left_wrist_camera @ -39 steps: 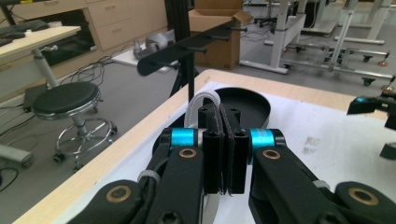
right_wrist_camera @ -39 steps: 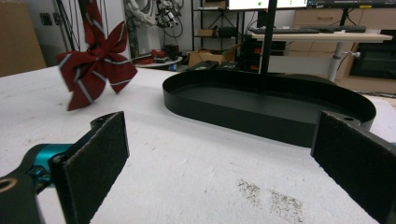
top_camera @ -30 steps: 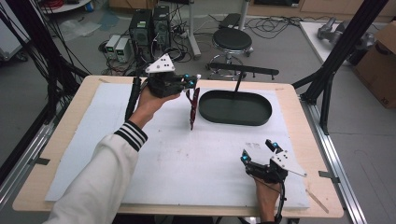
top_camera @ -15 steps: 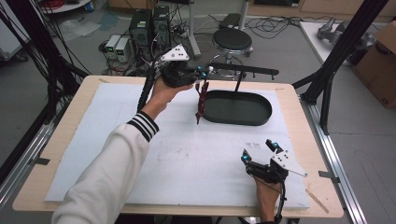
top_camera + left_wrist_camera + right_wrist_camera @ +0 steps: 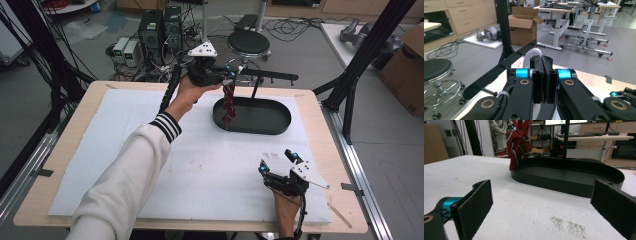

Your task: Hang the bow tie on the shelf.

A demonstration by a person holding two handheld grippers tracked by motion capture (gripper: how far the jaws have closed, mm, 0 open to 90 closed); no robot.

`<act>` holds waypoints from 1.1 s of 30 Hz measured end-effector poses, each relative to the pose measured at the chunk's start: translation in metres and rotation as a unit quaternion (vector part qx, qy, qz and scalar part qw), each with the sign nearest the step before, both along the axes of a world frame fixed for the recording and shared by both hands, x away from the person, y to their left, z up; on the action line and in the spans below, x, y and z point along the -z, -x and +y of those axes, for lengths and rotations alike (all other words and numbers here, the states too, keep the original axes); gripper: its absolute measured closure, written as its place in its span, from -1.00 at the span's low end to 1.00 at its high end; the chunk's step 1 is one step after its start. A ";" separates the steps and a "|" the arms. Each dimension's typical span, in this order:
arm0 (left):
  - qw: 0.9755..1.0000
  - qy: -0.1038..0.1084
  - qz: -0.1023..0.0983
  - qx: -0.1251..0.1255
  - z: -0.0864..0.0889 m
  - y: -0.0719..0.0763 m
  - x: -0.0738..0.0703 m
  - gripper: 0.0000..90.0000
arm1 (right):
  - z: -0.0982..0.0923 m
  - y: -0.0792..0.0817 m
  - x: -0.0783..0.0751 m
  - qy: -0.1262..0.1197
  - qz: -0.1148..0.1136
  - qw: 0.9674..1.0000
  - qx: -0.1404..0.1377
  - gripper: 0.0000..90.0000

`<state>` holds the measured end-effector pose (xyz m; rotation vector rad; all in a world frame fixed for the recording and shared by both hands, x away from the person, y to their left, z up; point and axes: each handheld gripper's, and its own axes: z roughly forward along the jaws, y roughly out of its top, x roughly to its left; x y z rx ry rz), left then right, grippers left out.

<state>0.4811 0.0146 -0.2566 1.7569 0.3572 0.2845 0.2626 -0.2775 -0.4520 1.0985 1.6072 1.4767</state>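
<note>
Left tool clamped, raised far out; right tool agape, low.

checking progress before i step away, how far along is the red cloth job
Done: the left gripper is shut on the red striped cloth and has it off the mat. In hand: the cloth hangs over the left end of the black tray. Left: lowering it in or hanging it on the stand's bar. The right gripper rests open.

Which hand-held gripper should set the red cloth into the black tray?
Left. Its hand-held gripper is shut on the red cloth above the black tray; the right hand-held gripper sits open, apart.
</note>
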 end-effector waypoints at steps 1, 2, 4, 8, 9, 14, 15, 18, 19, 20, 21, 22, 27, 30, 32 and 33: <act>1.000 0.000 0.000 0.000 -0.001 -0.001 0.001 0.95 | 0.000 0.000 0.000 -0.001 0.000 1.000 0.000 -0.93; 1.000 0.002 0.001 0.001 -0.002 -0.004 0.002 0.95 | 0.000 0.000 0.000 0.000 0.000 1.000 0.000 -0.93; 1.000 0.003 0.006 -0.005 -0.003 -0.009 0.006 0.95 | 0.000 0.000 0.000 0.000 -0.001 1.000 0.000 -0.93; 0.999 0.013 0.024 -0.016 -0.002 -0.022 0.017 0.95 | 0.000 0.000 0.000 0.000 -0.001 1.000 0.000 -0.93; 0.999 0.014 0.028 -0.017 -0.002 -0.024 0.019 0.95 | 0.000 0.000 0.000 0.000 -0.001 1.000 0.000 -0.93; 0.999 0.014 0.030 -0.022 -0.002 -0.032 0.027 0.95 | 0.000 0.000 0.000 0.001 -0.001 1.000 0.001 -0.93; 0.999 0.017 0.034 -0.021 -0.002 -0.034 0.028 0.95 | 0.000 0.000 0.000 0.001 -0.001 1.000 0.001 -0.93; 0.999 0.016 0.034 -0.021 -0.004 -0.036 0.029 0.95 | 0.000 0.000 0.000 0.001 -0.001 1.000 0.001 -0.93; 0.999 0.016 0.033 -0.020 -0.005 -0.037 0.029 0.95 | 0.000 0.000 0.000 0.002 -0.001 1.000 0.001 -0.93; 0.999 0.017 0.032 -0.021 -0.005 -0.038 0.030 0.95 | 0.000 0.000 0.000 0.002 -0.001 1.000 0.001 -0.93; 0.999 0.021 0.034 -0.020 -0.005 -0.038 0.031 0.95 | 0.000 0.000 0.000 0.002 -0.001 1.000 0.001 -0.93; 0.999 0.018 0.034 -0.021 -0.005 -0.039 0.032 0.95 | 0.000 0.000 0.000 0.002 -0.001 1.000 0.001 -0.93; 0.999 0.019 0.032 -0.032 -0.004 -0.043 0.034 0.95 | 0.000 0.000 0.000 0.003 -0.001 1.000 0.001 -0.93; 0.998 0.016 0.033 -0.045 -0.001 -0.046 0.036 0.95 | 0.000 0.000 0.000 0.005 -0.003 1.000 0.000 -0.93; 0.998 0.011 0.036 -0.057 0.000 -0.048 0.038 0.95 | 0.000 0.000 0.000 0.005 -0.003 1.000 0.000 -0.93; 0.997 0.011 0.038 -0.061 0.001 -0.049 0.039 0.95 | 0.000 0.000 0.000 0.005 -0.004 1.000 0.000 -0.93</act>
